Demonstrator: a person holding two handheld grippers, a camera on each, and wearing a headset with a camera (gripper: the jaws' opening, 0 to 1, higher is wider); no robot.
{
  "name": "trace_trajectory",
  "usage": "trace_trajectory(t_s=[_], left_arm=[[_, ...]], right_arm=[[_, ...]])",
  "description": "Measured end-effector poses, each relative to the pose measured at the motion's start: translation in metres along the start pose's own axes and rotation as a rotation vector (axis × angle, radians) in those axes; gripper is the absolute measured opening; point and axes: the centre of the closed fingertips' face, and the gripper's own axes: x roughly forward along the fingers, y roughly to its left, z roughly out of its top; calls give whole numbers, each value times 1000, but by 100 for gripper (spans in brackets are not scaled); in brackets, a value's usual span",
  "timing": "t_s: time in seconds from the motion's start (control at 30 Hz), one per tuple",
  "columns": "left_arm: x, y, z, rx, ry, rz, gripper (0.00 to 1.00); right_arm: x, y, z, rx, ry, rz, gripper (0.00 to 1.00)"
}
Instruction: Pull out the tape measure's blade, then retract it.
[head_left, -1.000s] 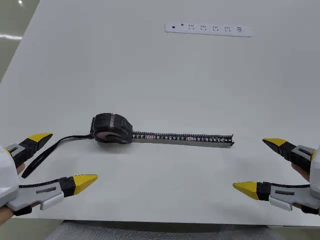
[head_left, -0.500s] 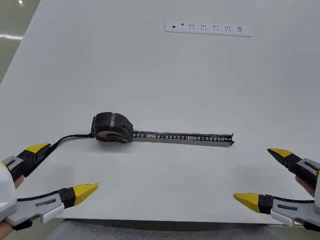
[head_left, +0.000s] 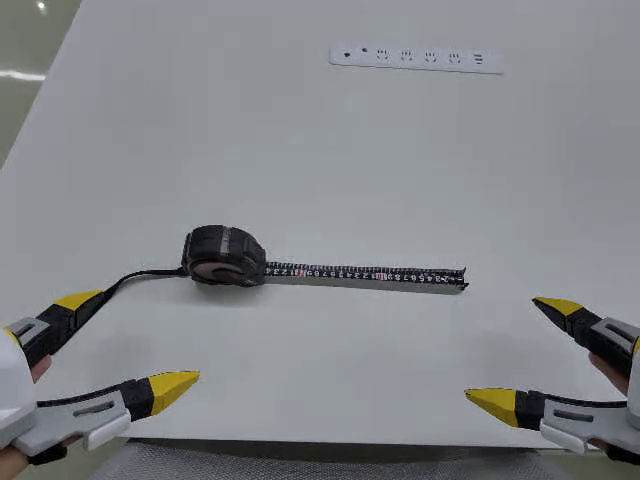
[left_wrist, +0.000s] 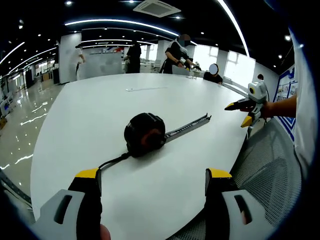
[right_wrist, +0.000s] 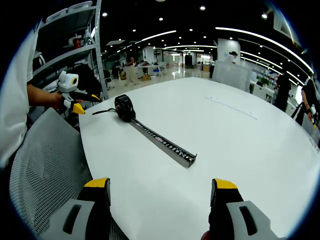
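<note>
Tape measure (head_left: 224, 257) lies on table (head_left: 300, 150), blade (head_left: 365, 274) extended.

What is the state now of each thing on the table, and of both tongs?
Tape measure: resting on the table, not held.
Blade: pulled out, lying flat, not yet retracted.
Strap: lying loose.
Power strip: nothing plugged in.
Left tongs: open, empty, touching nothing.
Right tongs: open, empty, touching nothing.

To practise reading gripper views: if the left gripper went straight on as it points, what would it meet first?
Probably the tape measure's case, centred ahead of the left gripper; depth is unclear.
</note>
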Motion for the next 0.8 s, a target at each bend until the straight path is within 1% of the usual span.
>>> trace_trajectory(t_s=[0.07,0.17,0.23,0.3,0.33,0.43,0.6,0.63,0.7,0.73,0.8], left_arm=[[0,-1,1,-12,-4,-2,82],[2,-2,2,-15,-3,2,82],[5,-1,3,-19,-4,11,82],[7,-3,5,-35,-8,7,82],[9,-3,6,-32,-10,11,82],[14,-3,6,-29,4,16,82],[21,-3,11,-35,4,23,82],[23,-4,13,-45,-2,18,82],[26,-5,13,-43,0,20,82],[29,-7,14,-41,5,11,81],[31,-5,18,-44,-2,18,81]], right_arm=[[0,0,0,-1,0,-1,81],[1,0,2,-3,-3,1,81],[2,0,3,-2,-4,5,81],[3,0,3,-3,-2,8,81],[3,1,3,-5,0,10,81],[4,0,3,-9,2,13,81],[4,1,5,-8,1,13,81],[4,0,5,-10,1,10,81],[4,-1,6,-8,1,11,81],[4,-1,6,-9,2,10,81],[4,-1,5,-12,2,11,80]])
